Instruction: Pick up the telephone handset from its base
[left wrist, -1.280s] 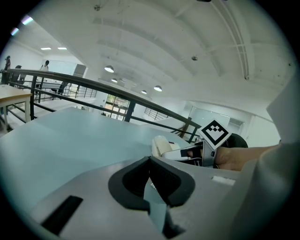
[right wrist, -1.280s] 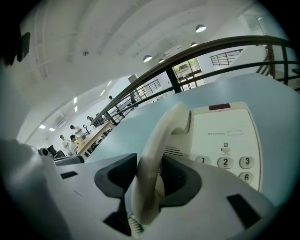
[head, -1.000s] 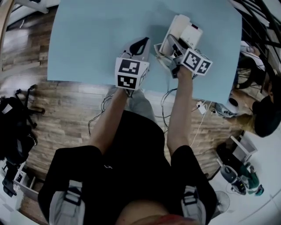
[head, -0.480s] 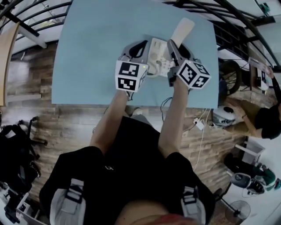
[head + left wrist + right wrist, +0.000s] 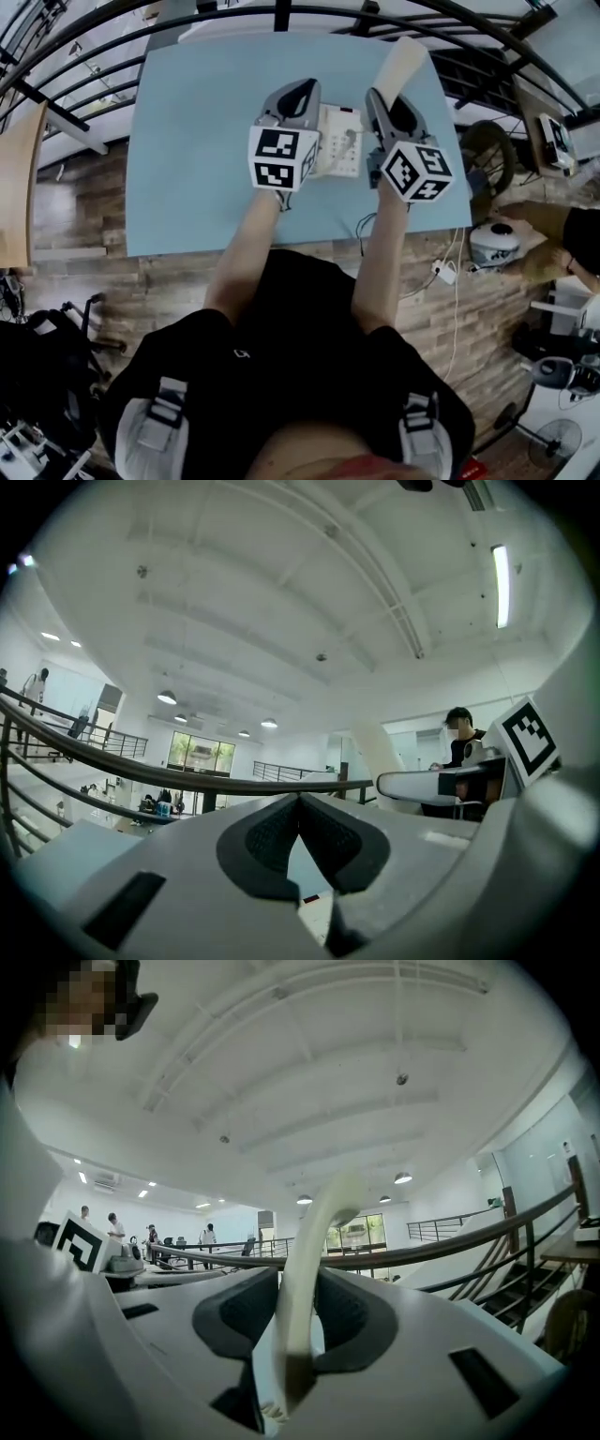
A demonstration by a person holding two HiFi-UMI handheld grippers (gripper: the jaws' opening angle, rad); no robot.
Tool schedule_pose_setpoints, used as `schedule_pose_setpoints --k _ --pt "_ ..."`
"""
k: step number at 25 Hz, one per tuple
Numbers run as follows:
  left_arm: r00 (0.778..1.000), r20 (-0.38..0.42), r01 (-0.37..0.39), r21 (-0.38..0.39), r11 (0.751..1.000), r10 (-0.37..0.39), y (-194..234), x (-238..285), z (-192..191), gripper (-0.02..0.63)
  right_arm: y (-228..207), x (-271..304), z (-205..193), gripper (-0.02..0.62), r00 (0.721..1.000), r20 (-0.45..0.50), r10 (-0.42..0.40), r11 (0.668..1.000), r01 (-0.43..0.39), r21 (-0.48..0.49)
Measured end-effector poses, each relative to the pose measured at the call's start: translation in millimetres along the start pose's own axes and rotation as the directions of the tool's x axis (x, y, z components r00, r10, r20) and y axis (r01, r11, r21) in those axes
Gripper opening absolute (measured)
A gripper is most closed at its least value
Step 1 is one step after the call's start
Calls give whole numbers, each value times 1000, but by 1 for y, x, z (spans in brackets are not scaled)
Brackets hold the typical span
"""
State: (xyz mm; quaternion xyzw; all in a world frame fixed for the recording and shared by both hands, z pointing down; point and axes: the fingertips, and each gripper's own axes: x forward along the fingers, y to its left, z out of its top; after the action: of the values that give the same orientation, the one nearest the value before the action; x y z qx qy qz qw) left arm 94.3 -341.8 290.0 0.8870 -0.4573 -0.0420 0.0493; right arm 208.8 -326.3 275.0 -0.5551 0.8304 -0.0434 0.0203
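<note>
My right gripper [image 5: 390, 97] is shut on the cream telephone handset [image 5: 404, 58], which stands out past the jaws, high above the table. In the right gripper view the handset [image 5: 314, 1260] runs upright between the dark pads [image 5: 352, 1312], which press on both its sides. The white telephone base [image 5: 338, 141] lies on the light blue table [image 5: 206, 141], between the two grippers. Its coiled cord [image 5: 272, 1417] shows under the handset. My left gripper [image 5: 300, 89] hangs left of the base. Its pads [image 5: 272, 836] meet at the tips with nothing between them.
A dark curved railing [image 5: 281, 14] runs beyond the table's far edge. Cables and a white round appliance [image 5: 494, 244] sit on the wooden floor to the right. A person [image 5: 459, 738] sits at a desk far off in the left gripper view.
Both grippers have risen well above the table. The handset has come up off the base with the right gripper, and the base now shows bare between the grippers.
</note>
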Motion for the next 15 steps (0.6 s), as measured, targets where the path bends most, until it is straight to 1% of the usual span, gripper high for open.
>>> schedule_pose_setpoints --k 5,15 --pt "1000 -12 -2 -1 1000 2 0 5 -6 0 -5 1 -5 114 1000 0 13 1000 -13 14" --pt "1000 -15 -7 0 1000 7 -1 6 -8 0 -6 1 -10 114 1000 -21 22 1000 -22 -22"
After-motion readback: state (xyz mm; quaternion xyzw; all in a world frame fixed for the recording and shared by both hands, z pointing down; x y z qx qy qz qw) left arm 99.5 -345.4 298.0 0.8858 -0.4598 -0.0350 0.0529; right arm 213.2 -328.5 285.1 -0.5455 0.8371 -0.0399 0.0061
